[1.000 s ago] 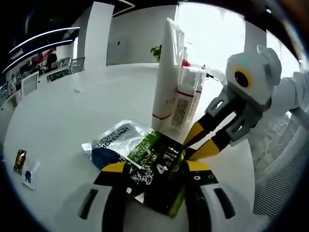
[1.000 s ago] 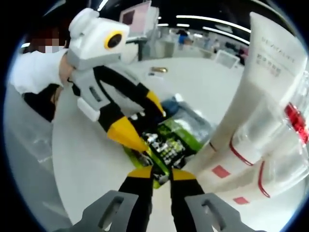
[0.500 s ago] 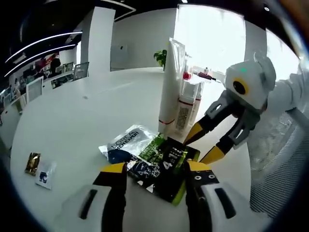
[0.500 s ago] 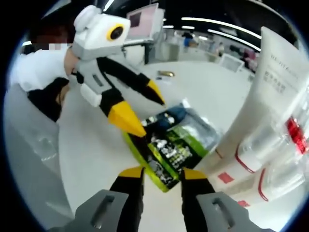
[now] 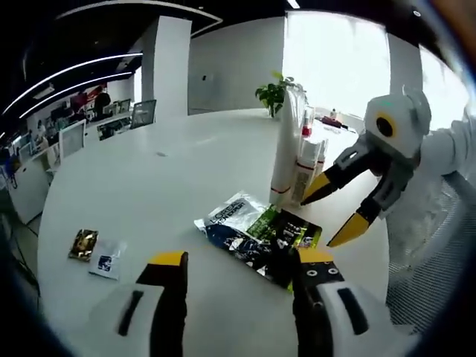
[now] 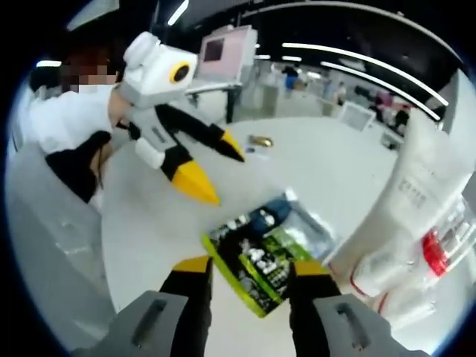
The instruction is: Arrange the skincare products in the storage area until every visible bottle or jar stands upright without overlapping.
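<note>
Two flat sachets lie on the white tabletop (image 5: 149, 186) in my left gripper view: a green-and-black sachet (image 5: 286, 236) overlapping a blue-and-clear sachet (image 5: 227, 217). My left gripper (image 5: 242, 262) hangs above the near edge of the pair with its jaws apart and nothing between them. Just beyond the sachets a tall white tube (image 5: 285, 152) stands upright, with a clear bottle (image 5: 306, 160) bearing a red band close beside it; I cannot tell whether they touch. The right gripper (image 5: 338, 212) comes in from the right, jaws spread and empty, near the tube. Well off to the left lie a small gold packet (image 5: 83, 243) and a small white packet (image 5: 108, 257), side by side.

From my right gripper view, the right gripper (image 6: 251, 266) is spread wide over the green-and-black sachet (image 6: 256, 264), which lies flat with the blue-and-clear sachet (image 6: 286, 217) partly under it. The white tube (image 6: 405, 216) and the clear bottle (image 6: 439, 249) rise at the right. The left gripper (image 6: 216, 175) hovers open at upper left, held by a person in a white sleeve (image 6: 71, 119).
</note>
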Tool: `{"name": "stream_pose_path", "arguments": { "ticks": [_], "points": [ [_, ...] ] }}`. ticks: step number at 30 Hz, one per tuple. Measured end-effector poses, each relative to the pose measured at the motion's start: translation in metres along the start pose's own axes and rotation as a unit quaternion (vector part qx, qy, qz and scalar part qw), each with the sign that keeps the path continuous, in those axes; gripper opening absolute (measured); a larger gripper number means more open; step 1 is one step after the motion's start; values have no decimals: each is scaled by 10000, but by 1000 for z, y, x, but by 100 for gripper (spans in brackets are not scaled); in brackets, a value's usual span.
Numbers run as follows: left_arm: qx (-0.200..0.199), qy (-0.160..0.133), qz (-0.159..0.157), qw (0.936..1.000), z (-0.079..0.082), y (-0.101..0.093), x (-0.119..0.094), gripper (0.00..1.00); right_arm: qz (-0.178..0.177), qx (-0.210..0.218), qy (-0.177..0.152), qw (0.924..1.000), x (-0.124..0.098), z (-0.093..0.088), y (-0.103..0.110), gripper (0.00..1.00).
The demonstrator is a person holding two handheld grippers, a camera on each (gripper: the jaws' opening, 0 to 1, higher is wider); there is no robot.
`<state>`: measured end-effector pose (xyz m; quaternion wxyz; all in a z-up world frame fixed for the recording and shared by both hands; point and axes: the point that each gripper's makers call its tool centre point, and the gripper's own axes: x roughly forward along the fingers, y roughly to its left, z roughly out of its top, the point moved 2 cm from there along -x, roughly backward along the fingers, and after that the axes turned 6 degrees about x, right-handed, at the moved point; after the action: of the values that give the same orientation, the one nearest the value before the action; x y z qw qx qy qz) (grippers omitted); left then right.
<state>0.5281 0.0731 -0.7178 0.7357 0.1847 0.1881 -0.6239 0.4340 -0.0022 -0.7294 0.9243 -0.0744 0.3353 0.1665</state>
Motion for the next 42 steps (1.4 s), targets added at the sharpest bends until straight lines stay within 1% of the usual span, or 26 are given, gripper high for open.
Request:
{"name": "stream_pose_path", "arguments": {
  "ticks": [6,9,11,13,19,22,27,29,33,36,42],
  "points": [
    [42,93,214,9997,-7,14,-17,56,-22,-43,-29,10000,0,5,0,42],
    [54,123,249,9996,-8,17,-25,59,6,-68,-115,9999,0,14,3,43],
    [87,175,340,9992,-10,20,-30,62,35,-69,-189,9998,1,19,5,47],
    [92,178,356,9992,-12,22,-35,63,75,-64,-217,9997,3,22,8,50],
    [3,147,437,9989,-15,29,-48,66,188,-173,-305,9992,10,35,17,53],
    [-83,160,481,9987,-19,33,-50,66,275,-180,-356,9988,14,45,22,57],
    [-200,148,522,9983,-23,38,-51,66,338,-251,-419,9982,21,60,25,60],
    [-229,134,599,9979,-23,41,-51,67,360,-285,-414,9981,24,66,26,61],
    [-285,127,583,9978,-24,46,-51,68,404,-385,-428,9975,32,76,29,62],
    [-319,93,627,9975,-24,52,-53,68,459,-300,-467,9974,37,81,30,63],
    [-395,77,653,9971,-25,61,-54,68,487,-195,-433,9977,48,86,30,64]
  ]
}}
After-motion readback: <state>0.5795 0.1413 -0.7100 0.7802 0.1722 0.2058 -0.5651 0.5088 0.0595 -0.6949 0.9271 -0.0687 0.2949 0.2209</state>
